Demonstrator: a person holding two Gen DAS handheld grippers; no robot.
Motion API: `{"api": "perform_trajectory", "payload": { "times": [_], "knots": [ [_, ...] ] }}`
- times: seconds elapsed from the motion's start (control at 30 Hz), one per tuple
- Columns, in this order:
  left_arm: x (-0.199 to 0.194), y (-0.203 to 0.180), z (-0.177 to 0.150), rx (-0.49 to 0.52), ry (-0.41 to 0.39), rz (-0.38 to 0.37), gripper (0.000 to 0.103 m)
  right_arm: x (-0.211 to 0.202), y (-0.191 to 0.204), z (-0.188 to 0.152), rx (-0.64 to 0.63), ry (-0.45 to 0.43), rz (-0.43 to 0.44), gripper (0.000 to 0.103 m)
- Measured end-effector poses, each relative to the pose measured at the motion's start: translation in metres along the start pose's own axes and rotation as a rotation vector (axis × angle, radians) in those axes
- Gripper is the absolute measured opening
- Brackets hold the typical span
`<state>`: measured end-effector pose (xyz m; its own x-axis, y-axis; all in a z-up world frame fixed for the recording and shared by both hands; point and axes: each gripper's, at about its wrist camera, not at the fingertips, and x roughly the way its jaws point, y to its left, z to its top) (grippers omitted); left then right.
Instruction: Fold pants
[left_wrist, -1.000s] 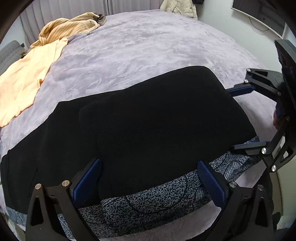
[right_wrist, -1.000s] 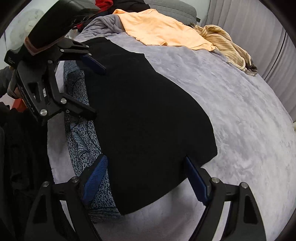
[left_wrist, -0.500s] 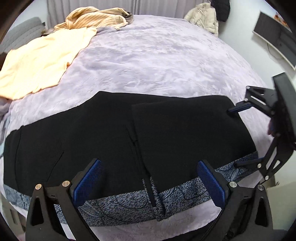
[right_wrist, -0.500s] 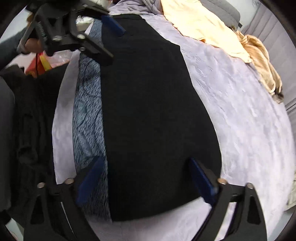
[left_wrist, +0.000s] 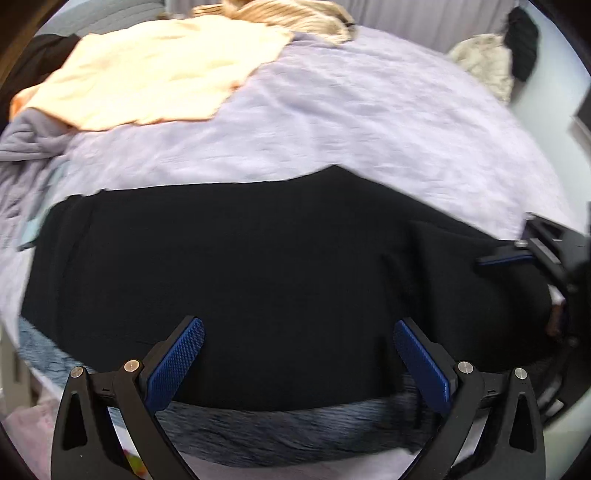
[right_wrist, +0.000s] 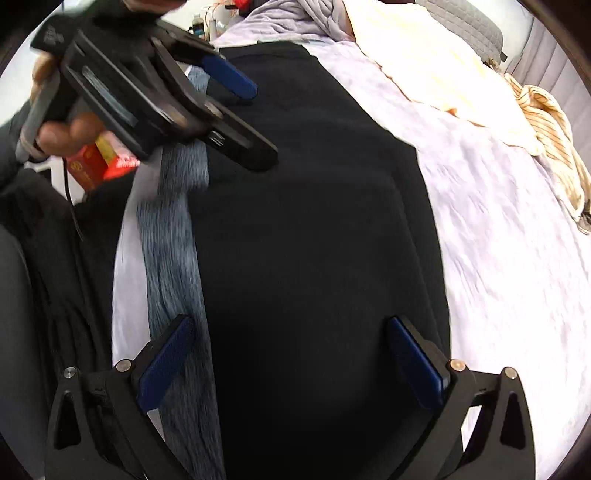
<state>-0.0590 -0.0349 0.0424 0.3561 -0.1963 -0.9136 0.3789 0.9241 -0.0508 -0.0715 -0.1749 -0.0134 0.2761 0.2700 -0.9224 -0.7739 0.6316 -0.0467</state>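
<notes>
The black pants (left_wrist: 258, 266) lie flat across the lavender bedspread (left_wrist: 351, 122), partly over a blue-grey patterned cloth (left_wrist: 295, 432) at the near edge. They also fill the middle of the right wrist view (right_wrist: 314, 240). My left gripper (left_wrist: 299, 354) is open and empty, hovering just above the pants near their front edge; it also shows in the right wrist view (right_wrist: 255, 122). My right gripper (right_wrist: 291, 354) is open and empty above one end of the pants; it shows at the right edge of the left wrist view (left_wrist: 517, 258).
A peach garment (left_wrist: 155, 70) and a striped yellow garment (left_wrist: 288, 14) lie at the far side of the bed. A grey blanket (left_wrist: 26, 133) is bunched at far left. A red box (right_wrist: 99, 162) sits beside the bed. The patterned cloth (right_wrist: 173, 229) runs along the bed edge.
Both grippers have swung along the pants, and the view is blurred by motion. The folded upper layer seen a second ago no longer shows as a distinct edge. Both grippers stay open.
</notes>
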Motion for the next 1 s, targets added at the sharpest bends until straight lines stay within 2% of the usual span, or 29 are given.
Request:
{"api": "perform_trajectory", "payload": {
  "times": [0.03,0.17,0.27,0.33,0.37,0.43,0.53,0.6,0.7,0.77,0.83,0.93,0.97,1.0],
  "knots": [
    [0.002,0.005,0.0,-0.001,0.002,0.03,0.103,0.001,0.001,0.007,-0.002,-0.004,0.006,0.103],
    [-0.002,0.018,0.0,-0.013,-0.031,0.052,0.103,0.007,0.005,0.027,-0.028,-0.003,0.028,0.103],
    [-0.002,0.033,0.001,-0.033,-0.042,0.13,0.103,0.009,0.005,0.037,-0.047,-0.001,0.057,0.103],
    [0.01,0.042,0.002,-0.049,-0.02,0.178,0.103,0.008,0.004,0.04,-0.028,-0.005,0.078,0.103],
    [0.02,0.047,0.002,-0.054,0.002,0.179,0.103,0.007,0.002,0.041,-0.017,-0.001,0.084,0.103],
    [0.022,0.053,-0.001,-0.051,-0.004,0.15,0.103,-0.001,0.007,0.054,-0.018,0.013,0.078,0.103],
    [0.002,0.059,-0.007,-0.053,-0.046,0.127,0.103,-0.034,0.014,0.069,-0.026,-0.088,0.082,0.103],
    [-0.004,0.071,-0.009,-0.084,-0.063,0.122,0.103,-0.039,0.017,0.076,-0.043,-0.103,0.062,0.103],
    [0.004,0.091,-0.009,-0.139,-0.043,0.126,0.103,-0.013,0.02,0.08,-0.067,-0.013,0.024,0.103],
    [0.003,0.105,-0.012,-0.168,-0.039,0.069,0.103,0.015,0.017,0.077,-0.059,0.078,0.015,0.103],
    [-0.004,0.115,-0.011,-0.176,-0.055,0.018,0.103,0.026,0.009,0.079,0.002,0.08,0.086,0.103],
    [-0.016,0.124,-0.015,-0.195,-0.088,-0.059,0.103,0.029,0.003,0.093,0.034,0.054,0.087,0.103],
    [-0.02,0.13,-0.016,-0.214,-0.1,-0.048,0.103,0.032,0.003,0.1,0.035,0.054,0.081,0.103],
    [-0.025,0.136,-0.016,-0.234,-0.121,-0.004,0.103,0.035,0.004,0.106,0.034,0.061,0.071,0.103]
  ]
}}
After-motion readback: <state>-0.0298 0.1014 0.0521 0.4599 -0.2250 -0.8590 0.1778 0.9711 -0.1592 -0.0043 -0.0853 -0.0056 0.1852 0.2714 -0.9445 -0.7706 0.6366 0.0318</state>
